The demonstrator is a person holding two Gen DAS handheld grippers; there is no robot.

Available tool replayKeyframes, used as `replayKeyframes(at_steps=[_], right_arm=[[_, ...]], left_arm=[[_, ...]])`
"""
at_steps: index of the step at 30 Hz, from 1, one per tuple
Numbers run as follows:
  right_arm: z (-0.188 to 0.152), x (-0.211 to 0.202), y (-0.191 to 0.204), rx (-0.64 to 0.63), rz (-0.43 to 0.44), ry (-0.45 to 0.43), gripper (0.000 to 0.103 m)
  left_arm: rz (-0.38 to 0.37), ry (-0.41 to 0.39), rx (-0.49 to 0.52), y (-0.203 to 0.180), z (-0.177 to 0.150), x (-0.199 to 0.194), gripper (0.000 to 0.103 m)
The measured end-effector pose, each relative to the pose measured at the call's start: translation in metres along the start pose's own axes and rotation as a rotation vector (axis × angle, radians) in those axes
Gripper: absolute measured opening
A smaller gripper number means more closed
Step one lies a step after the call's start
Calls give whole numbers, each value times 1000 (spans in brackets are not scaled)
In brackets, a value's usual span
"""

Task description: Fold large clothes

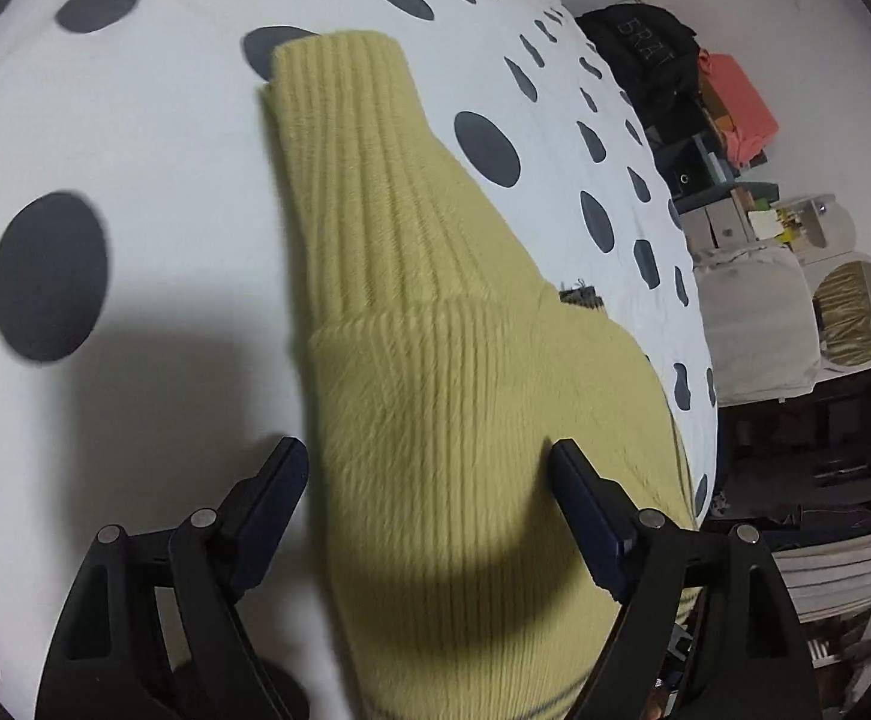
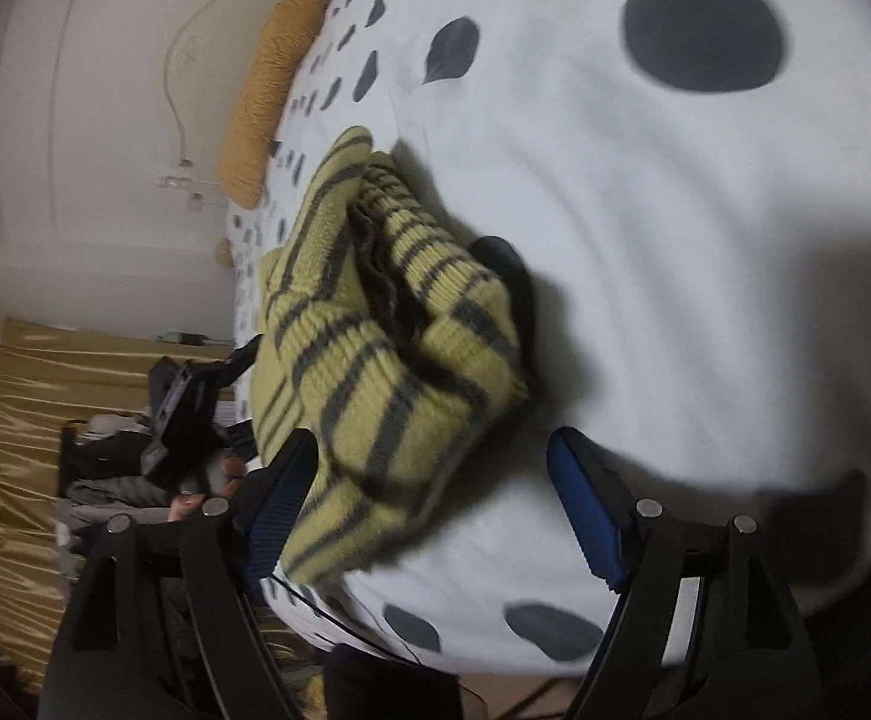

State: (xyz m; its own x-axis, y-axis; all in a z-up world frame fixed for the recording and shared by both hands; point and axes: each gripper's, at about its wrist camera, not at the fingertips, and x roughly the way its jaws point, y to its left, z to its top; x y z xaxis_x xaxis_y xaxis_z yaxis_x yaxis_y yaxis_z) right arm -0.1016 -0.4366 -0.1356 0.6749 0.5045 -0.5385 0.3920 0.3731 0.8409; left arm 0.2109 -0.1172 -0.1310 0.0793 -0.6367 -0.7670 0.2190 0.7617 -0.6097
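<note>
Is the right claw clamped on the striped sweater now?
No, the right claw stands open; the striped sweater lies loose on the dotted bedspread, free of its far pad.

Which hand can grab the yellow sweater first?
Probably the left. The left gripper has its jaws open with the yellow sweater lying right between them. The right gripper is open too, but mostly bedspread sits between its jaws.

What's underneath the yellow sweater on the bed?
The yellow sweater lies on a white duvet with dark grey spots. A small dark scrap peeks out at its edge. Anything else beneath the knit is covered.
</note>
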Motion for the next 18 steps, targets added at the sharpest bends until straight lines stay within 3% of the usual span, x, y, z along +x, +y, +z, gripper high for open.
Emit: replayKeyframes(at_steps=[3, 4, 5, 6, 9, 12, 15, 18], right_arm=[[8, 22, 7, -14, 28, -7, 80], [11, 27, 13, -53, 6, -21, 72], [12, 32, 19, -88, -37, -27, 68], [12, 33, 26, -121, -67, -32, 63], [6, 29, 63, -236, -211, -70, 55], [-6, 29, 107, -309, -288, -87, 52], [-16, 41, 141, -344, -274, -68, 52], [-27, 70, 173, -383, -243, -41, 52]], left_arm=[[0, 27, 46, -14, 10, 18, 82], [23, 28, 60, -17, 12, 24, 76], [75, 22, 75, -20, 12, 30, 57], [101, 22, 74, -20, 14, 32, 47], [124, -9, 72, -26, 15, 16, 33], [156, -61, 102, -41, 19, -17, 31], [214, -149, 164, -55, 36, -71, 31], [313, -176, 239, -53, 58, -107, 31]])
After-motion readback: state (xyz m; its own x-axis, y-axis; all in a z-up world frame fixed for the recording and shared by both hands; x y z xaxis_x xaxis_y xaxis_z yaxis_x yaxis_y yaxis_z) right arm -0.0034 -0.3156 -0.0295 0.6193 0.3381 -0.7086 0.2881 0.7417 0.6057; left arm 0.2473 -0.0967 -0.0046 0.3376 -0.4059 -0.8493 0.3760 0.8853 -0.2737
